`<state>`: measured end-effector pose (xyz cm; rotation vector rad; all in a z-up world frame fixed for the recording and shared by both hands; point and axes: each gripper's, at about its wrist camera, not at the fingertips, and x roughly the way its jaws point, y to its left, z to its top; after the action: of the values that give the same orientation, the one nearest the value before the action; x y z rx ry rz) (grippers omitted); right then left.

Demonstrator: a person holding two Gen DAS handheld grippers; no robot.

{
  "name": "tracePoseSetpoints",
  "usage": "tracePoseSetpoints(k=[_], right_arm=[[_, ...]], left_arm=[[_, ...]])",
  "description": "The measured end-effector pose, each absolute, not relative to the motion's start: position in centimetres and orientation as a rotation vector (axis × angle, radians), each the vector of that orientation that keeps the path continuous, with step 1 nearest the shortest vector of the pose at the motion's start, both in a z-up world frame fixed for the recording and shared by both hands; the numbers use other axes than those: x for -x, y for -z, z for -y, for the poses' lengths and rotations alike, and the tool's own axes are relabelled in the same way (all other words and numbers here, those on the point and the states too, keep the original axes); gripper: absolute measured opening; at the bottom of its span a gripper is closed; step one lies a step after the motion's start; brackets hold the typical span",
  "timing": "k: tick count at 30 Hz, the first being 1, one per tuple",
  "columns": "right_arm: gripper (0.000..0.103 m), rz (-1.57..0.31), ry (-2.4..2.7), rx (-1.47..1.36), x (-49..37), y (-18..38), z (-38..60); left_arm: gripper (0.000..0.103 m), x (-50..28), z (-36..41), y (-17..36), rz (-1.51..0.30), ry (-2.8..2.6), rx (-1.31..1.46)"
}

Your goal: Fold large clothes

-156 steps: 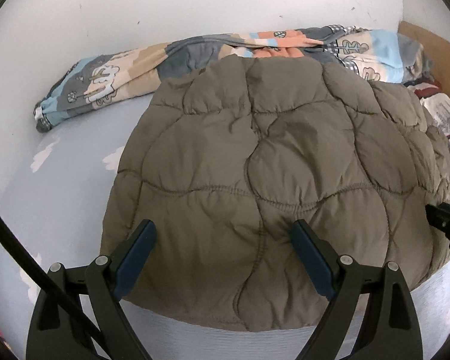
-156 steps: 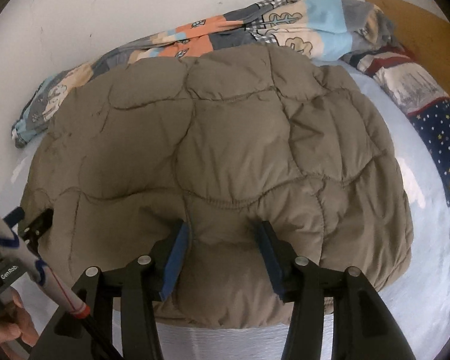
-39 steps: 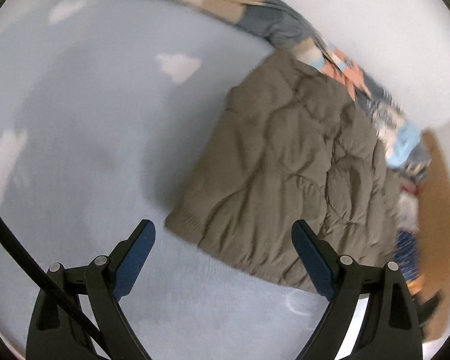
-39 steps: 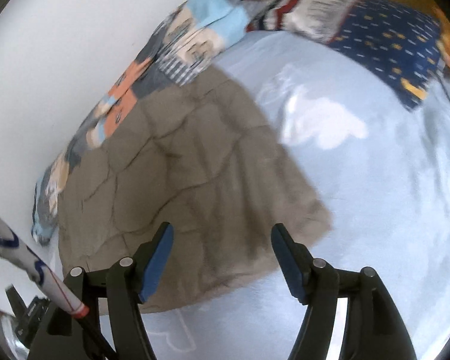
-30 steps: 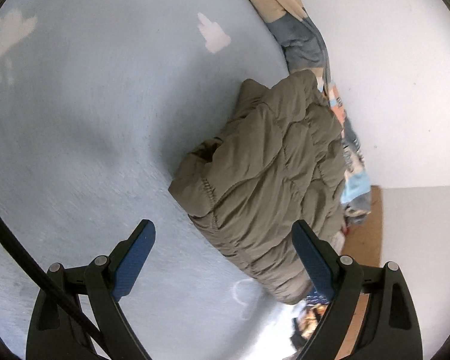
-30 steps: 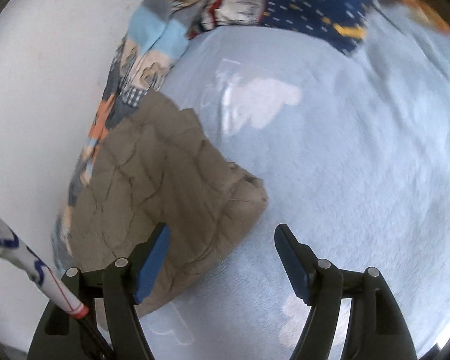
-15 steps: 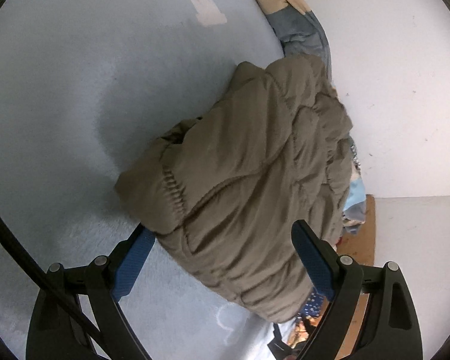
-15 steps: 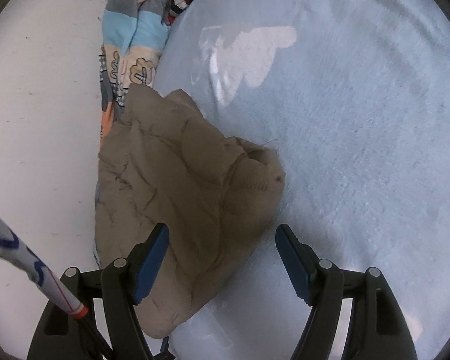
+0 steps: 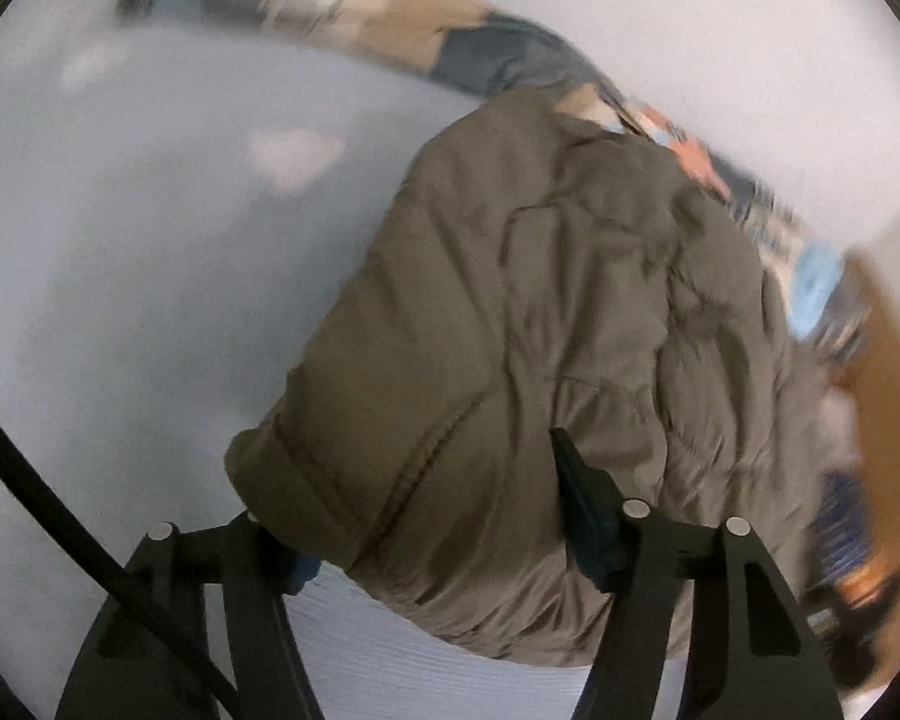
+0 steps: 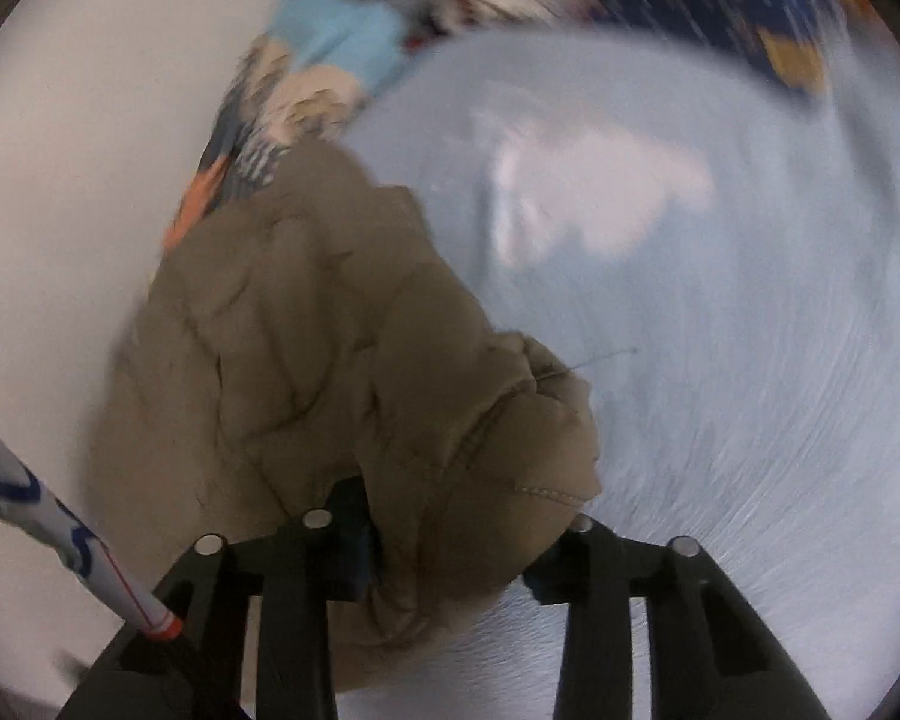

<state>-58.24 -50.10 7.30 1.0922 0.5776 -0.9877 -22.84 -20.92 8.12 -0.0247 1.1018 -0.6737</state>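
Both claws have come in onto the quilted jacket since half a second back, when its corners only lay between wide-spread jaws; your left claw (image 9: 432, 510) has just been closing, and one bulky corner of the olive-brown quilted jacket (image 9: 540, 312) now fills the gap between its pads, the near pad buried under the hem and the far pad pressed into the padding; your right claw (image 10: 450, 546) has likewise just been closing and now pinches the opposite corner, fabric bunched tight between its pads. Earlier the jacket lay spread flat and broad ahead of the claws; now it is a narrower folded bundle running away from each claw toward the patterned blanket (image 9: 486, 54) along the white wall (image 9: 720, 30). It rests on the pale blue bed sheet (image 10: 750, 360), with bare sheet to the outer side of each claw.

For the step in hand, which I judge to be taking both near corners for the next fold, check that each claw holds every layer of the corner and not just the top shell; puffy padding slips, so grip deep rather than at the very hem; lift both claws together and level, so the far edge stays put against the blanket; carry the near edge away from you over the bundle, keeping the corners equally far apart so the fold line stays straight; both views are blurred, so slow down before you release.
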Motion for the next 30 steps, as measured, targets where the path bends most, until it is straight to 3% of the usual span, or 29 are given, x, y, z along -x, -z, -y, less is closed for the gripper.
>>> tracePoseSetpoints(k=[4,10,23,30], right_arm=[[0.034,-0.733,1.070,-0.745,54.7,-10.3,48.5],[0.032,-0.798,1.093,-0.485,53.1,-12.4,46.5],[0.031,-0.754,0.989,-0.363,56.9,-18.2,40.7],[0.031,-0.747,0.946,-0.442,61.6,-18.4,36.4]], left_arm=[[0.059,24.8,22.5,-9.7,-0.973,0.657,-0.159],[0.057,26.3,22.3,-11.4,-0.887,0.673,-0.240],[0.056,31.8,15.3,-16.0,-0.847,0.727,-0.232],[0.056,36.1,9.6,-14.6,-0.887,0.735,-0.237]])
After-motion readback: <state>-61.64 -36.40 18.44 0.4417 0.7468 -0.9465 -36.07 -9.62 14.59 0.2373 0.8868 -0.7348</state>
